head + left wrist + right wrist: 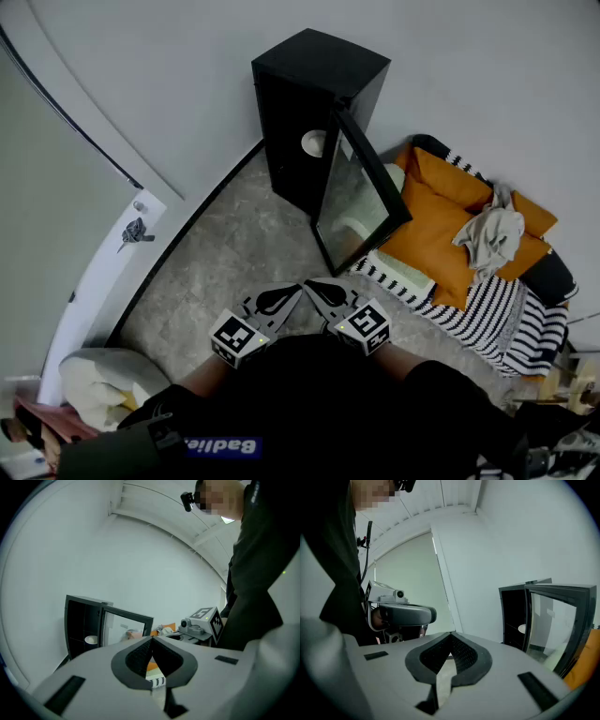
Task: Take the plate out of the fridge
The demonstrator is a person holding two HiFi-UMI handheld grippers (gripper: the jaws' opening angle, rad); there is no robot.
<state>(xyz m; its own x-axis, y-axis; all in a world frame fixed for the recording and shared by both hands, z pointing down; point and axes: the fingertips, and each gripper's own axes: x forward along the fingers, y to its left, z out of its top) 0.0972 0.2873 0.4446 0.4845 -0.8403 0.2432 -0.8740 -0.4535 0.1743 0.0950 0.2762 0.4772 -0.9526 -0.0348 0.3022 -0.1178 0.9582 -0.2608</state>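
Grippers, two: left gripper (293, 290) & right gripper (314, 285) are hovering side by side low over the floor, tips nearly meeting each other. Each is carrying one marker cube. Both pairs of jaws are sitting fully closed w/ nothing between them. A person in dark clothing (309, 403) is holding them from the bottom of the head view.

One fridge (305, 94): a small black cabinet standing on the floor against the wall, well apart from the grippers. Its one glass door (361, 192) is hanging wide open toward the right. One plate (313, 142) is resting inside.

Floor (234, 244) is looking like grey mottled stone. Walls (187, 56) are plain white. At left, one white door (98, 272) is showing one bunch of keys (135, 232) in its lock. At right, orange cushions (436, 234) are lying on a black & white striped blanket (502, 314), w/ one crumpled grey cloth (489, 234) on top. One pale bundle (98, 380) is sitting at bottom left.

Plate: small, round, white, lying flat on a shelf about halfway up the fridge interior, standing out bright against the black lining. Both gripper views are showing it edge-on as a thin pale oval, untouched.
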